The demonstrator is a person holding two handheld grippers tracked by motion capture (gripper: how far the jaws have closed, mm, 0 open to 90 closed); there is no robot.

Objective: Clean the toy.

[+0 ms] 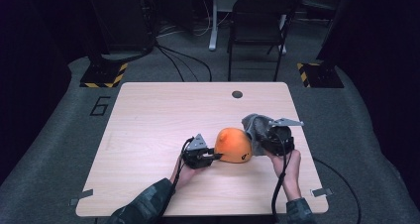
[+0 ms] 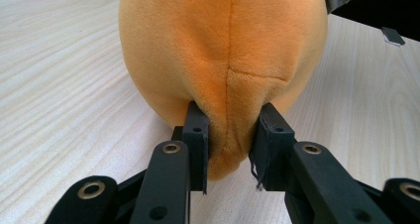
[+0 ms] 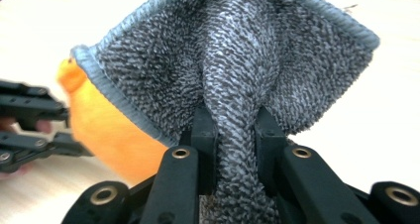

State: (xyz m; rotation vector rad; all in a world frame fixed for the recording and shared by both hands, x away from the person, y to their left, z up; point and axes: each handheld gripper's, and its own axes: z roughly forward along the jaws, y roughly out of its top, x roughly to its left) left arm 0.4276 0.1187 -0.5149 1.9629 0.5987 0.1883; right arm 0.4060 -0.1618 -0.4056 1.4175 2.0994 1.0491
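Observation:
An orange plush toy (image 1: pixel 234 144) lies on the wooden table (image 1: pixel 158 120), right of middle near the front. My left gripper (image 1: pixel 212 156) is shut on its left end; in the left gripper view both pads pinch a fold of the orange plush (image 2: pixel 223 50). A grey towel (image 1: pixel 255 127) is bunched against the toy's right side, lifted off the table. My right gripper (image 1: pixel 265 140) is shut on it; in the right gripper view a twisted fold of the grey towel (image 3: pixel 233 60) rises between the jaws, and the orange toy (image 3: pixel 106 130) shows behind it at left.
A small round dark hole (image 1: pixel 237 94) sits in the table near its far edge. A black chair (image 1: pixel 257 26) stands on the floor beyond the table. Cables trail from both grippers toward the front edge.

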